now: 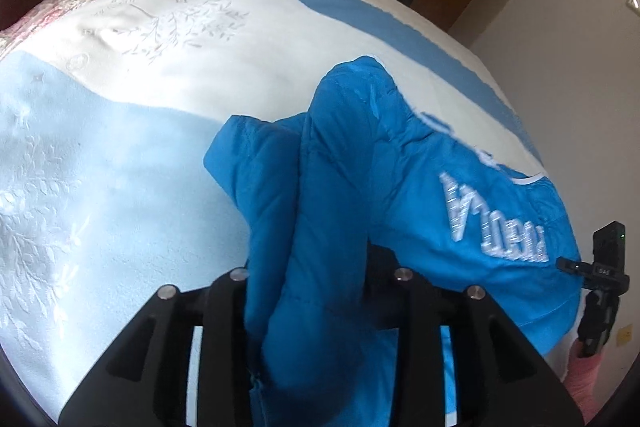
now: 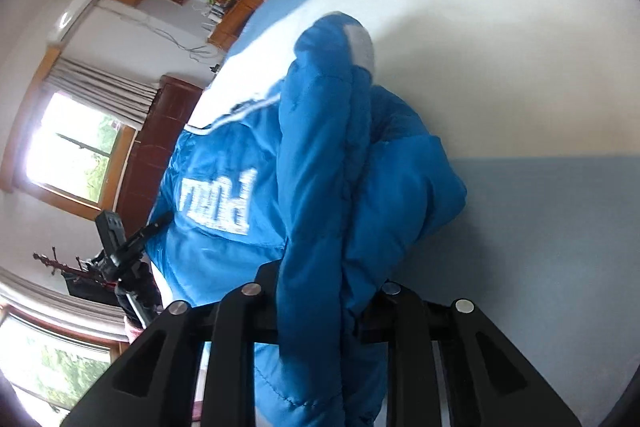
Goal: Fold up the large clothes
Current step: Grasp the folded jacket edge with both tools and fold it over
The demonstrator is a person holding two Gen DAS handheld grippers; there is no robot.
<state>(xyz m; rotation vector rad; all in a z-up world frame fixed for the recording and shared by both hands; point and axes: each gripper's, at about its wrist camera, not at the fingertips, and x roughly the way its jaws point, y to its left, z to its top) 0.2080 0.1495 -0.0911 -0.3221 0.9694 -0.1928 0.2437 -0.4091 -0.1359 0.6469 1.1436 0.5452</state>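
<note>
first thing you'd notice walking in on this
A bright blue padded jacket with white lettering lies bunched in the middle of a bed, on its white and pale blue cover. Both tools grip it, the left tool and the right tool, each with a thick fold of blue fabric between its fingers.

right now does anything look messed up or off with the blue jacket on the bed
Nothing looks damaged or spilled. The blue jacket is bunched rather than flat: a thick roll of it stands up between the fingers of the left gripper, another between those of the right gripper. The bedspread beneath looks smooth.
</note>
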